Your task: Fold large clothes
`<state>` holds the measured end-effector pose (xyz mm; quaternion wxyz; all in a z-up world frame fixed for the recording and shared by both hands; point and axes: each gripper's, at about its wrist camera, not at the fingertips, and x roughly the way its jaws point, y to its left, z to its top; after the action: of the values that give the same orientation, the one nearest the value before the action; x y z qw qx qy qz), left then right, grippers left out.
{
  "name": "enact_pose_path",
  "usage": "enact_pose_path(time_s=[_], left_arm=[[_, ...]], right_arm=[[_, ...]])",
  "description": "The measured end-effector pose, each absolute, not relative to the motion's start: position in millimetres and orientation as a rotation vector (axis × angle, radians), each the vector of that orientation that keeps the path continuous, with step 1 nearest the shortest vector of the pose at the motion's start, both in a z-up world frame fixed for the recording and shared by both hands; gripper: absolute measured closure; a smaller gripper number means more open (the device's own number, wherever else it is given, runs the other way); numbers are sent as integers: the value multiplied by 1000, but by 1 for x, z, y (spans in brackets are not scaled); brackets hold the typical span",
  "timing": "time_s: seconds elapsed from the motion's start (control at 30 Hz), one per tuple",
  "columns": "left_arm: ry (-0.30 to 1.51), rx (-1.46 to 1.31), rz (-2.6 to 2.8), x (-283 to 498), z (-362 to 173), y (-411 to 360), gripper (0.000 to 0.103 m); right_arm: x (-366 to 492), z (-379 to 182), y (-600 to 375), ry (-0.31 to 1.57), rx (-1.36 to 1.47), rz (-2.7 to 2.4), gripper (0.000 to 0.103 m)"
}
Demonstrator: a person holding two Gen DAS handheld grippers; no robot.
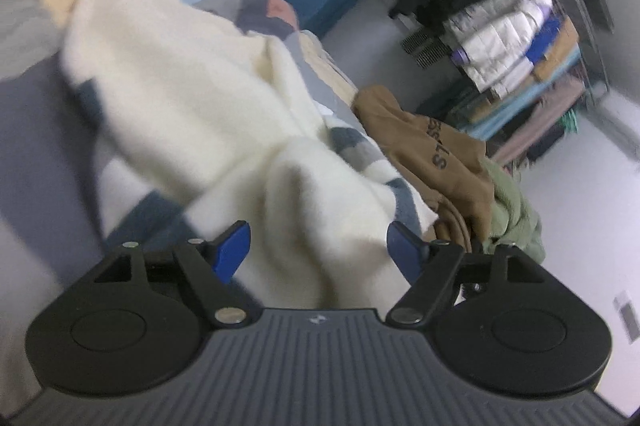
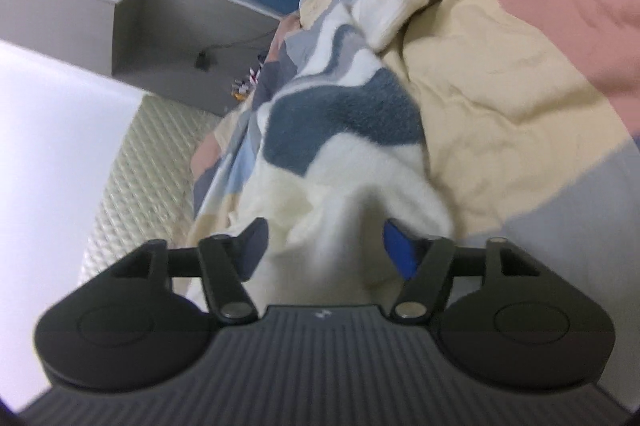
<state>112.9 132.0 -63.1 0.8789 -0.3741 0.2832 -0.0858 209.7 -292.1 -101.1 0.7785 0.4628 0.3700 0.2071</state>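
Garment: cream fleece garment with blue-grey wavy bands (image 1: 208,98), lying bunched on the patchwork bedcover (image 2: 500,74).
Garment position, left wrist view: directly ahead of the fingers, rising up and to the left across the frame; a thick cream fold sits in the gap between the two blue pads.
Garment position, right wrist view: the same fleece (image 2: 344,130) runs straight ahead of the fingers and away up the frame towards a cream cuff-like end; its near cream edge lies between the pads.
Left gripper (image 1: 320,250): fingers spread wide, fabric between them. The pads do not appear to press on it.
Right gripper (image 2: 324,246): fingers spread, cream fabric bulging up between them, no pinch visible.
Long axis: in each view the fabric runs roughly along the line the gripper points, not across it.
Nearer hand: cannot tell; both grippers sit right at the garment's edge, each with cloth in the gap.
Nearby items: tan printed garment (image 1: 432,154) and pale green fleece (image 1: 512,214) lie just right of the left gripper, close to the cream fold.
Step judged: both grips are released, with the fold laid down or a fresh grip due.
Next move calls for: closing on cream fleece only, and keeping the tan garment out of the left jaws.
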Motion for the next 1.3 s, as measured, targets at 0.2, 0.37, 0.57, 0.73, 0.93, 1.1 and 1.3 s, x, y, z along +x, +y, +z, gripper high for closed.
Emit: enact_pose_path(time_s=[0.2,0.37,0.57,0.73,0.93,1.1,1.3], left_arm=[[558,-894,-169,79,-59,136,23],[585,-954,-245,73,-66,122,23],[588,-965,-280,79,-73,101,23],[599,-1014,-329,83,-80,93,23],[624,-1080,-322,90,-89,92,23],[641,-1102,-303,95,-93,91,19],[641,-1021,-298,104,-90,79,18]], right_arm=[[179,-94,-297,790,1008,417,35],[166,-93,-289,786,1019,447,24],[174,-104,-267,833,1028,541,21],[185,-121,-264,869,1065,548,23],[180,-84,-255,754,910,695,72],[171,-58,-271,641,885,646,83],[171,-54,-299,610,889,478,85]])
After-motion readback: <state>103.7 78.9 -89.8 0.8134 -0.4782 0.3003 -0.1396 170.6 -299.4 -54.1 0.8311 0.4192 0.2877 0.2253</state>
